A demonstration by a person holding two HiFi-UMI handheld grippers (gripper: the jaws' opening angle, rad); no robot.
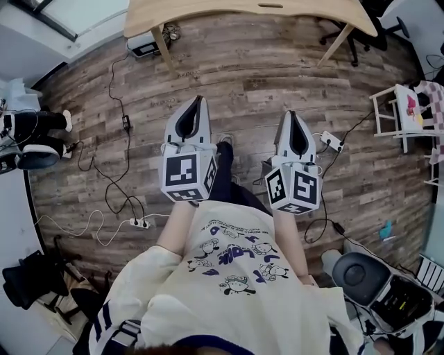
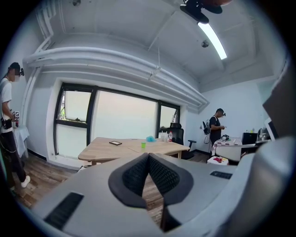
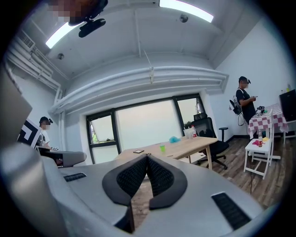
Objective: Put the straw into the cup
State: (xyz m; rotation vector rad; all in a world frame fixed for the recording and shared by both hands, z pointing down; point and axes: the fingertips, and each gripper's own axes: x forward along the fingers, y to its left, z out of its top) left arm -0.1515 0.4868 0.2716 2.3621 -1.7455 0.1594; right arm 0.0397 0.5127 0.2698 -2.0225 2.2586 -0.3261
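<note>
Both grippers are held in front of the person's body, above the wooden floor and well short of the table. My left gripper point(image 1: 199, 100) point(image 2: 148, 155) is shut with nothing between its jaws. My right gripper point(image 1: 292, 114) point(image 3: 147, 156) is shut and empty too. Far ahead, the wooden table point(image 2: 104, 150) point(image 3: 185, 147) point(image 1: 208, 8) carries a small green cup point(image 2: 143, 145) point(image 3: 162, 148), clear cups point(image 2: 163, 136) point(image 3: 188, 133) and a blue object point(image 2: 150, 138) point(image 3: 173, 139). No straw shows in any view.
A phone point(image 2: 115, 143) and a red-capped bottle point(image 2: 170, 136) lie on the table. An office chair point(image 3: 210, 135) stands beside it. Cables and a power strip point(image 1: 141, 223) trail over the floor. People stand at the room's sides point(image 2: 216, 131) point(image 3: 245, 106). A small white table point(image 1: 406, 114) is at the right.
</note>
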